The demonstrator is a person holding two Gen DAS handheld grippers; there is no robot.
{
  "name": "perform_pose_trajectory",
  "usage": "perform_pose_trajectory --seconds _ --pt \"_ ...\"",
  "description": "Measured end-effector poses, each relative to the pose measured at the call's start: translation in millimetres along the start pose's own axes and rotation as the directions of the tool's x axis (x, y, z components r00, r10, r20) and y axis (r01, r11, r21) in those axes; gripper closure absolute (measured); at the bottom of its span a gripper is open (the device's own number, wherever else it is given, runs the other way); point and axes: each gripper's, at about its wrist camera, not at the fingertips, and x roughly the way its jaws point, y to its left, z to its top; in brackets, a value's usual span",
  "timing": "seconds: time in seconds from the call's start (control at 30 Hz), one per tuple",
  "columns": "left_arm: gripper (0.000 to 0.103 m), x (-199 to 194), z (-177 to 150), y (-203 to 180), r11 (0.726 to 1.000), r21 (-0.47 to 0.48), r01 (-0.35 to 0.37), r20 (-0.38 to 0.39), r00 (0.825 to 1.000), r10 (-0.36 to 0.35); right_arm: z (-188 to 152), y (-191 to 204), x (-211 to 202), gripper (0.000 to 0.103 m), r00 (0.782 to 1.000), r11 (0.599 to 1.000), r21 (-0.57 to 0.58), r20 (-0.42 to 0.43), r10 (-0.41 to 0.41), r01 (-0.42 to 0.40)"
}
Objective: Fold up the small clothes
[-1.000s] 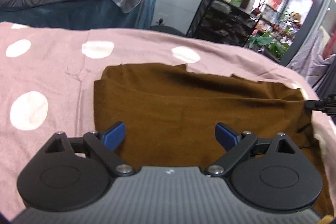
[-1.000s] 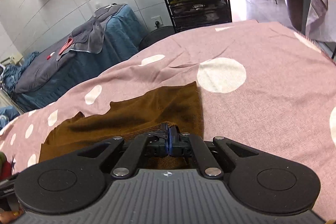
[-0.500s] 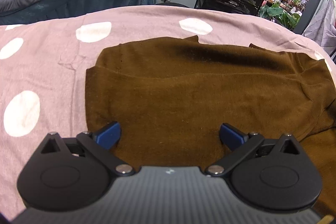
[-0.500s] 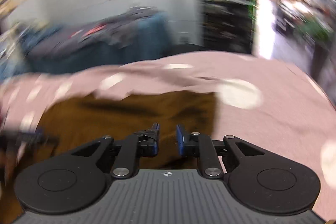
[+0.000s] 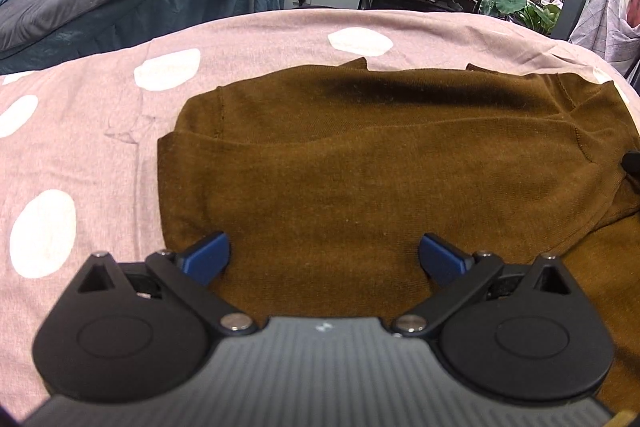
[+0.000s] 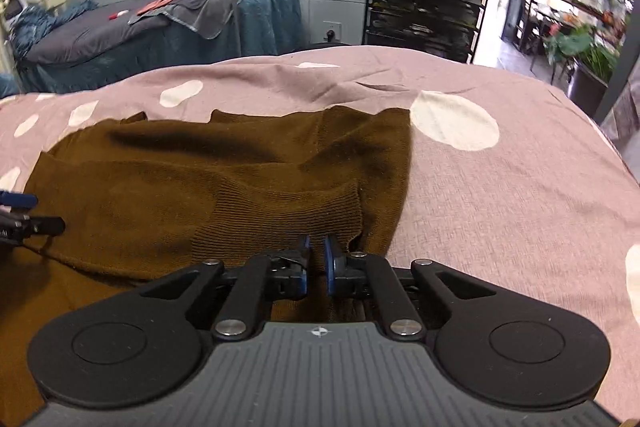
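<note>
Brown knitwear, a small sweater (image 5: 360,163), lies spread on a pink bedspread with white dots (image 5: 80,147), one layer folded back over another so that a long crease runs across it. A ribbed cuff (image 6: 304,211) of the sweater rests on top of the folded cloth, near the garment's right edge.

Left tool (image 5: 324,255) hangs just above the near part of the sweater with its blue pads spread as wide as they go; nothing is between them but the flat cloth below, and they grip nothing. In the right wrist view its tip shows at the left edge, over the sweater's left side.

Right tool (image 6: 316,259) sits low at the cuff's near edge. Its jaws are closing, with a narrow gap left between the blue pads; brown fabric shows in that gap, though whether the pads already pinch it is hard to tell from this angle.

Behind the bed stand another bed with dark grey and blue covers (image 6: 120,27) and a black shelf rack (image 6: 424,11) with bottles on top.
</note>
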Motion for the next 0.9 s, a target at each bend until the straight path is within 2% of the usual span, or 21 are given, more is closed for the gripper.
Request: perform_pose_trajectory --seconds 0.03,0.1,0.17,0.23,0.33,0.37,0.43,0.5,0.57,0.77,0.9 --pt "0.0 0 0 0 1.0 0.0 -0.001 0.002 1.0 0.001 0 1 -4 0.09 1.0 1.0 0.012 0.006 0.001 -0.001" --pt "0.0 1 -1 -1 1.0 0.001 -0.003 0.005 1.0 0.003 -1 6 -12 0.068 0.999 1.0 0.005 0.041 0.015 -0.015" --pt "0.0 1 0 -1 1.0 0.0 -0.006 0.004 1.0 0.006 -1 12 -20 0.065 0.998 1.0 -0.016 0.056 0.02 -0.019" --pt "0.0 1 0 -1 1.0 -0.001 -0.008 0.002 1.0 0.008 -4 14 -30 0.063 0.998 0.999 0.01 0.055 0.032 -0.033" --pt "0.0 1 -1 -1 1.0 0.003 -0.007 0.009 1.0 0.007 -15 15 -48 0.04 0.994 0.992 0.07 0.053 0.098 -0.101" --pt "0.0 1 -2 -1 1.0 0.003 -0.006 0.012 1.0 0.006 -20 18 -54 0.034 0.992 0.991 0.07 0.052 0.111 -0.114" --pt "0.0 1 -2 0 1.0 0.003 -0.006 0.015 1.0 0.006 -32 23 -68 0.029 0.989 0.988 0.055 0.054 0.139 -0.142" --pt "0.0 0 -3 0 1.0 0.003 -0.006 0.014 1.0 0.006 -46 27 -83 0.01 0.986 0.987 0.036 0.058 0.154 -0.156" --pt "0.0 1 -3 0 1.0 0.004 -0.008 0.016 1.0 0.008 -62 30 -98 0.0 0.987 0.988 0.025 0.059 0.148 -0.149" --pt "0.0 -6 -4 0 1.0 0.008 -0.009 0.01 1.0 0.009 -105 26 -120 0.0 0.992 0.991 0.032 0.005 0.129 -0.129" --pt "0.0 -37 -16 4 0.999 -0.042 0.013 0.034 0.999 -0.012 -122 17 -127 0.0 0.992 0.991 0.06 -0.025 0.122 -0.12"
